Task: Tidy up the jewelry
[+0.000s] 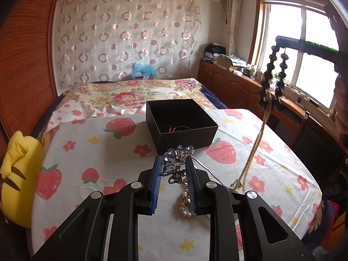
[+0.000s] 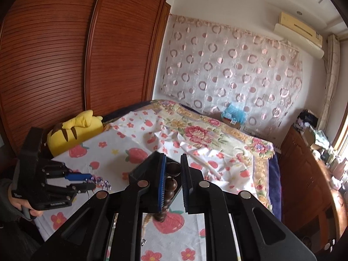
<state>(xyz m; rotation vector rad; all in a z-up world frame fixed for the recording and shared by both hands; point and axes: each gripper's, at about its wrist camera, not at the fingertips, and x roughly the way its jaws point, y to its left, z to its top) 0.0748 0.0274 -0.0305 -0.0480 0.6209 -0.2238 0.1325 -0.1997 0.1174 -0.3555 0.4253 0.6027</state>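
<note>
You are working over a strawberry-print cloth [image 1: 91,143] on a table at the foot of a floral-quilted bed [image 1: 130,95]. Your left gripper [image 1: 173,163] is clamped on a blue crystal brooch [image 1: 176,163], held just short of the open black box [image 1: 180,121] (a little jewelry already lies inside). A pearl strand [image 1: 184,202] rests on the cloth beneath that gripper. Your right gripper [image 2: 173,163] is closed on a dark wooden bead necklace [image 2: 170,187], lifted high, its beads and tan cord [image 1: 255,143] hanging down to the cloth. A yellow plush [image 1: 17,174] sits at the table's left edge.
</note>
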